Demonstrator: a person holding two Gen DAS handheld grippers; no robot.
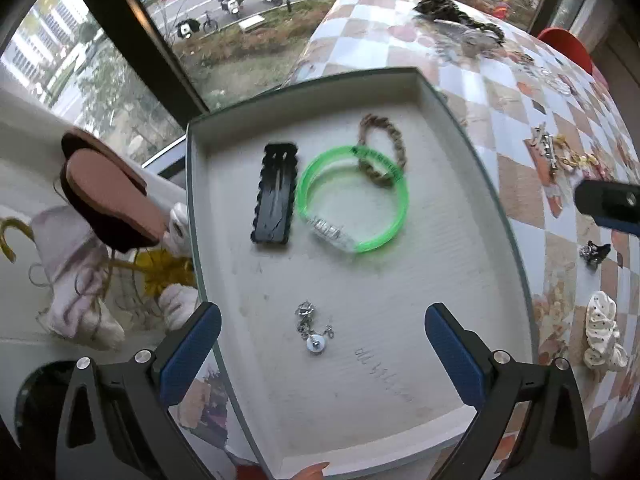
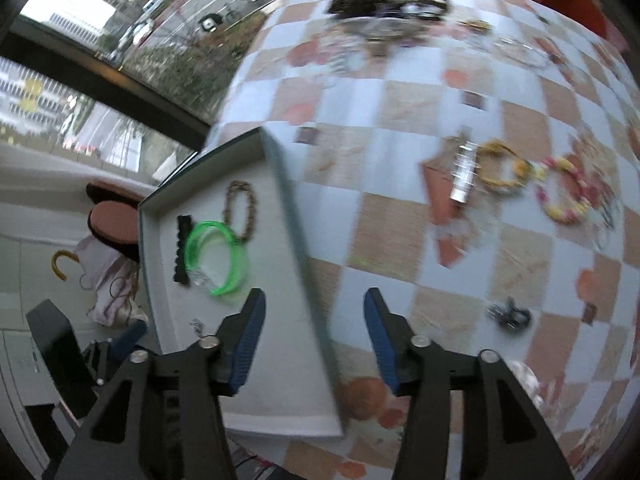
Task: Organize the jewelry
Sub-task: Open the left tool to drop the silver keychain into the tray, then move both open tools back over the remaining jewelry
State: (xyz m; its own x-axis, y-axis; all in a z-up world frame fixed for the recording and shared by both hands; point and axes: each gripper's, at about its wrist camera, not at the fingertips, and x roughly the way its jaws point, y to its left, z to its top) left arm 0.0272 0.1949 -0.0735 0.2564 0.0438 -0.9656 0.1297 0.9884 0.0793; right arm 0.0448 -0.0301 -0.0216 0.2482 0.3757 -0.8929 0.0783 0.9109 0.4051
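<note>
A grey tray [image 1: 500, 216] holds a black hair clip [image 1: 276, 194], a green bangle [image 1: 354, 200], a brown braided bracelet [image 1: 384, 150] and a small silver chain piece [image 1: 314, 326]. My left gripper [image 1: 322, 356] is open and empty above the tray's near part, the silver piece between its fingers. My right gripper [image 2: 316, 340] is open and empty over the tray's right rim [image 2: 298, 232]. The bangle [image 2: 216, 256] and the clip [image 2: 182, 250] show there too. On the checked tablecloth lie a silver clip [image 2: 464, 176], a yellow bracelet [image 2: 500, 168], a pink and yellow bracelet [image 2: 562, 192] and a small black clip [image 2: 510, 316].
A white scrunchie [image 1: 602, 332] lies at the right on the cloth. More jewelry and a dark pile [image 1: 440, 2] sit at the far end of the table. A stuffed toy [image 1: 108, 196] and a window stand left of the tray. My right gripper shows at the right edge [image 1: 608, 204].
</note>
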